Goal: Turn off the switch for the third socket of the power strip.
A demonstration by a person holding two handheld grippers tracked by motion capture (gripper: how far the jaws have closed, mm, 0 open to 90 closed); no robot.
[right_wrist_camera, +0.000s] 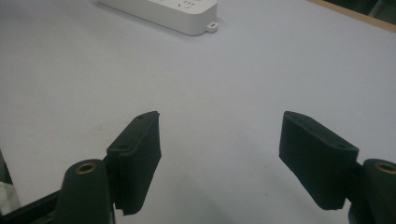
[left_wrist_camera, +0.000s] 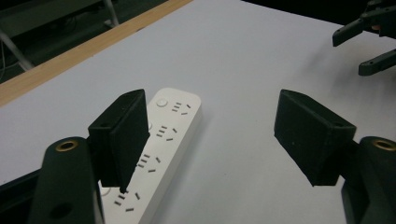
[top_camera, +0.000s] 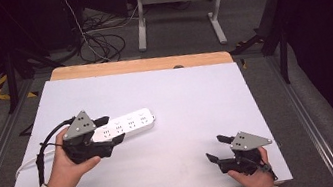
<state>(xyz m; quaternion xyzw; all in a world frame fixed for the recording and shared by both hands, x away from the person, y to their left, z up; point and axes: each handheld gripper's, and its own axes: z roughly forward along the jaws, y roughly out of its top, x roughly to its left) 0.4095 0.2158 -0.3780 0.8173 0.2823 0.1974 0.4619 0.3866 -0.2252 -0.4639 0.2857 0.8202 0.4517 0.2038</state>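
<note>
White power strip (top_camera: 126, 124) lies flat on the white table top (top_camera: 190, 95), left of centre, long axis running roughly 8 to 2 o'clock. Left gripper (top_camera: 109, 130) sits at the strip's 8 o'clock end, jaws wide, one on each side of the strip, not pressing on it. In the left gripper view the strip passes under the left-hand jaw with bare table between the jaws. Right gripper (top_camera: 217, 148) is at about 5 o'clock on the table, well apart from the strip, jaws wide, nothing between them.
</note>
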